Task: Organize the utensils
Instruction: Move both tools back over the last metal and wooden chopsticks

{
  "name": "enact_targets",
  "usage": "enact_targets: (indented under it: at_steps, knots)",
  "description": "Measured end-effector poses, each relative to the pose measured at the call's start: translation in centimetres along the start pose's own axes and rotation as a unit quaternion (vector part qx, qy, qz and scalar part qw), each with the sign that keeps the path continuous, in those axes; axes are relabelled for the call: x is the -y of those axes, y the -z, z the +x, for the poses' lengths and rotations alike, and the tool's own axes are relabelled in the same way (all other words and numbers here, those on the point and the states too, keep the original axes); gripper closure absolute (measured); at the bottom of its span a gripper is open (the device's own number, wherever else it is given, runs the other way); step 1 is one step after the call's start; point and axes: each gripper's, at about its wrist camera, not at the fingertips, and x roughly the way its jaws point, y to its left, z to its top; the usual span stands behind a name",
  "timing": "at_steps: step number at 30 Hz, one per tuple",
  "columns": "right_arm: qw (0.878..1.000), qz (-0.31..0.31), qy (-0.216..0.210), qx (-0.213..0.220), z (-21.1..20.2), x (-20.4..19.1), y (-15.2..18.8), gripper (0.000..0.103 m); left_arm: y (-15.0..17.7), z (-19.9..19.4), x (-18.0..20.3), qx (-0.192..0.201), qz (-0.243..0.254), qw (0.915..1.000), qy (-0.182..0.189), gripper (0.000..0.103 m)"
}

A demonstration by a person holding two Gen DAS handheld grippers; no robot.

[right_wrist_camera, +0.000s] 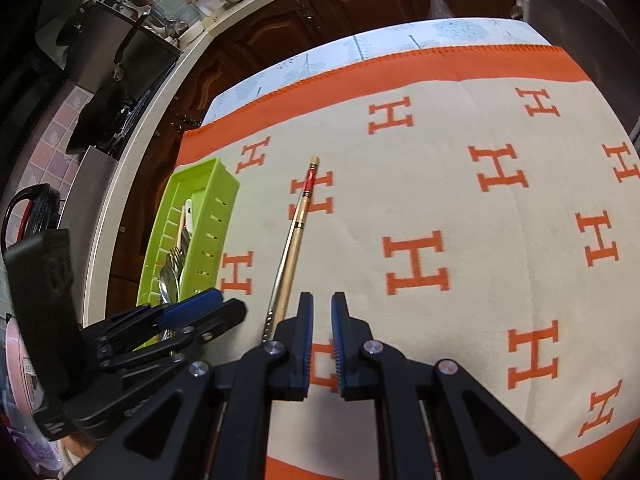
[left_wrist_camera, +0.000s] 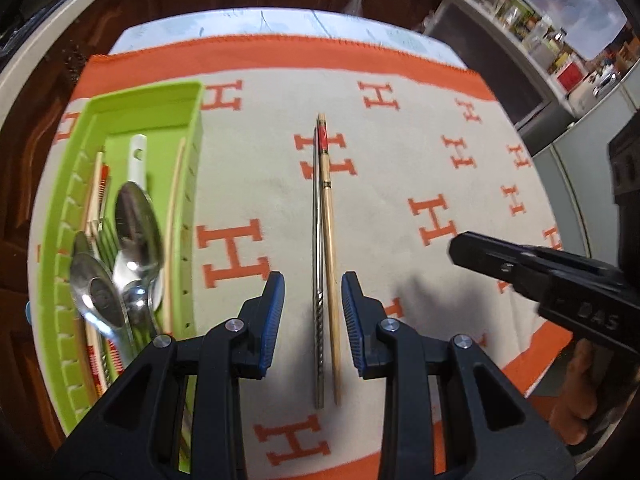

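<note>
Left wrist view. The left tongs (left_wrist_camera: 313, 308) stand wide apart above the cloth (left_wrist_camera: 400, 184), cream with orange H marks and an orange border, which covers the worktop (left_wrist_camera: 280, 22). Between the blue pads (left_wrist_camera: 274, 312), but not touched by either, lie two chopsticks side by side and touching along their length: a metal chopstick (left_wrist_camera: 318, 280) on the left with a spiral-grooved near end, and a wooden chopstick (left_wrist_camera: 330, 240) on the right with a red band near its far end. Both point away from the camera. To the left sits a green tray (left_wrist_camera: 192, 184), long axis running the same way. It holds two steel spoons (left_wrist_camera: 138, 224), a white handle (left_wrist_camera: 138, 156), a fork, and further chopsticks, one of pale wood lying against the right wall. At the right edge the right tongs (left_wrist_camera: 460, 246) appear side-on, held by a hand (left_wrist_camera: 580, 392), above the cloth and well apart from the chopsticks; their gap cannot be judged from this angle.

Right wrist view. The right tongs (right_wrist_camera: 322, 320) are narrow, a slim gap left between the pads, holding nothing, over an orange H. The wooden chopstick (right_wrist_camera: 298, 224) and the metal chopstick (right_wrist_camera: 274, 304) lie just to their left, running up and rightward. The left tongs (right_wrist_camera: 208, 308) are seen at lower left, beside the near end of the green tray (right_wrist_camera: 224, 208), with spoons (right_wrist_camera: 170, 280) visible inside.
</note>
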Motion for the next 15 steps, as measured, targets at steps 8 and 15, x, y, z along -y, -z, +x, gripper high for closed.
enact_targets:
  at_steps: [8,15]
  knots:
    - [1.000,0.012,-0.006,-0.011,0.9,1.5,0.2,0.094,-0.8,3.1,0.5,-0.019,0.015,0.9994,-0.023,0.079]
    - [1.000,0.016,-0.012,-0.016,1.4,2.0,0.1,0.094,-1.0,3.9,1.1,-0.020,0.028,0.9986,-0.040,0.079]
